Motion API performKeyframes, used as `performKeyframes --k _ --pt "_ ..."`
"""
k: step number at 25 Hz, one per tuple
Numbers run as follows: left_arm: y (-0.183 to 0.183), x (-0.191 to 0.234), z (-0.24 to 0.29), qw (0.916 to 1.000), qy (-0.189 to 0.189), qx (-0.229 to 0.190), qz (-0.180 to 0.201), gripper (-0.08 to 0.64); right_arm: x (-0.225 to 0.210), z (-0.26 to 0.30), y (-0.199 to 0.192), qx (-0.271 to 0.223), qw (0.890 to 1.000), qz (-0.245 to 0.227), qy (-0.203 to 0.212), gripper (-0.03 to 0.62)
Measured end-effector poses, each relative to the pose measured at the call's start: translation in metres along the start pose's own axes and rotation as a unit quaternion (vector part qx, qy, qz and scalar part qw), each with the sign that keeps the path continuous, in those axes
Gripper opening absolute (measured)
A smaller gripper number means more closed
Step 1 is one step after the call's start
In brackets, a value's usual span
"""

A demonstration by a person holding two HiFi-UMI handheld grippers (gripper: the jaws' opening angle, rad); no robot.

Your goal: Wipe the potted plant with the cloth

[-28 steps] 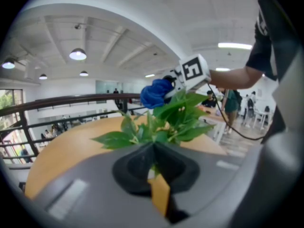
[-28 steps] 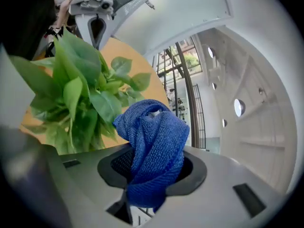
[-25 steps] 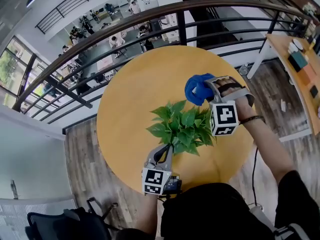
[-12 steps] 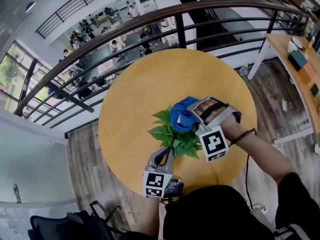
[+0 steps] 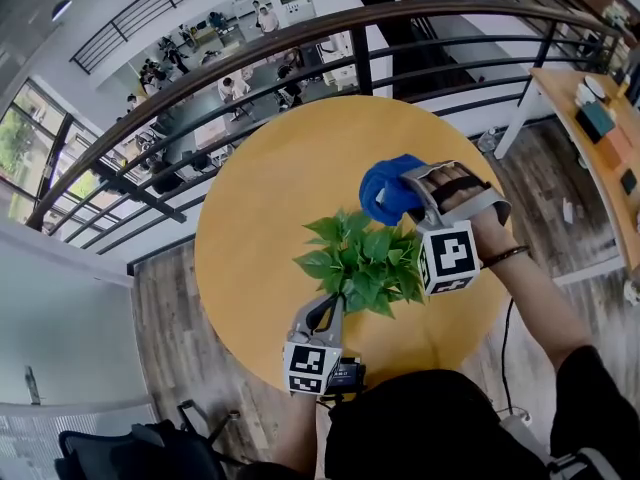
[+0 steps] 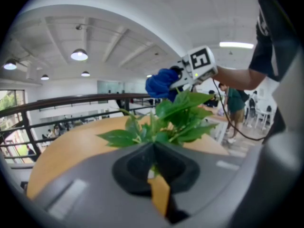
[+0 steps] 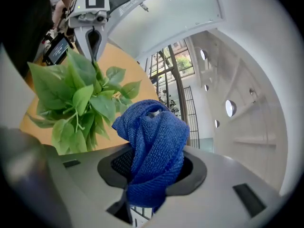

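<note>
Centre frame, a small potted plant (image 5: 365, 261) with thin green leaves stands on a round yellow wooden surface (image 5: 270, 183). Above right, the right gripper (image 5: 402, 192) pinches a bunched blue terry cloth (image 5: 385, 190), soft and light. The left gripper (image 5: 326, 314), jaws together, sits at the plant's lower edge. The leaves look tear-prone, so support them from beneath. Behind, a dark railing (image 5: 250, 52) overlooks an atrium.

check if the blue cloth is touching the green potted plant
Cannot tell. In the head view the blue terry cloth borders the green leafy potted plant; the right gripper view shows their edges meeting too, no plain gap.
</note>
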State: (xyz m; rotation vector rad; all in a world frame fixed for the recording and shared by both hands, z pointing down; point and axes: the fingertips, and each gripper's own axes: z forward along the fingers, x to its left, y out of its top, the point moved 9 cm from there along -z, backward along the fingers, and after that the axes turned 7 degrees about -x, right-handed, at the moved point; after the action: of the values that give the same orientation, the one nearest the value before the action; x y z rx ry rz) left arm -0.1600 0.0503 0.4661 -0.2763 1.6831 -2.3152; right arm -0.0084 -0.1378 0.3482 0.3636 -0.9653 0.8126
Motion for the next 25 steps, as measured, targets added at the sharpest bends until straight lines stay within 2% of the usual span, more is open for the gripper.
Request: performKeyframes --k 4,8,11,16,18,20,22,25 --pt "0.000 0.000 0.001 1.0000 0.002 -0.001 -0.002 0.002 -0.008 -0.022 0.028 -0.047 0.998 0.009 -0.027 0.163" --pt "-0.001 -0.001 0.002 1.0000 0.005 0.004 0.002 0.002 0.016 -0.019 0.047 -0.077 0.997 -0.029 0.013 0.164" --pt "0.000 -0.002 0.002 1.0000 0.002 0.003 0.001 0.002 0.032 -0.010 0.032 -0.050 0.997 -0.032 0.043 0.163" --pt "-0.006 0.000 0.000 0.9999 0.005 0.009 -0.003 0.002 0.021 0.008 -0.020 0.034 0.997 -0.060 0.019 0.163" --pt "-0.005 -0.001 0.000 1.0000 0.004 0.008 -0.002 0.002 0.011 0.012 -0.037 0.047 0.998 -0.032 0.010 0.163" --pt "-0.003 -0.002 0.000 1.0000 0.003 0.007 0.000 0.002 0.001 0.017 -0.044 0.032 0.999 0.020 0.012 0.163" --pt "-0.002 -0.003 0.001 1.0000 0.002 0.007 0.001 0.002 -0.009 0.023 -0.042 -0.001 0.997 0.070 0.017 0.164" --pt "-0.001 -0.003 0.001 0.9999 0.001 0.010 0.000 0.002 -0.023 0.038 -0.024 -0.069 0.988 0.134 0.031 0.164"
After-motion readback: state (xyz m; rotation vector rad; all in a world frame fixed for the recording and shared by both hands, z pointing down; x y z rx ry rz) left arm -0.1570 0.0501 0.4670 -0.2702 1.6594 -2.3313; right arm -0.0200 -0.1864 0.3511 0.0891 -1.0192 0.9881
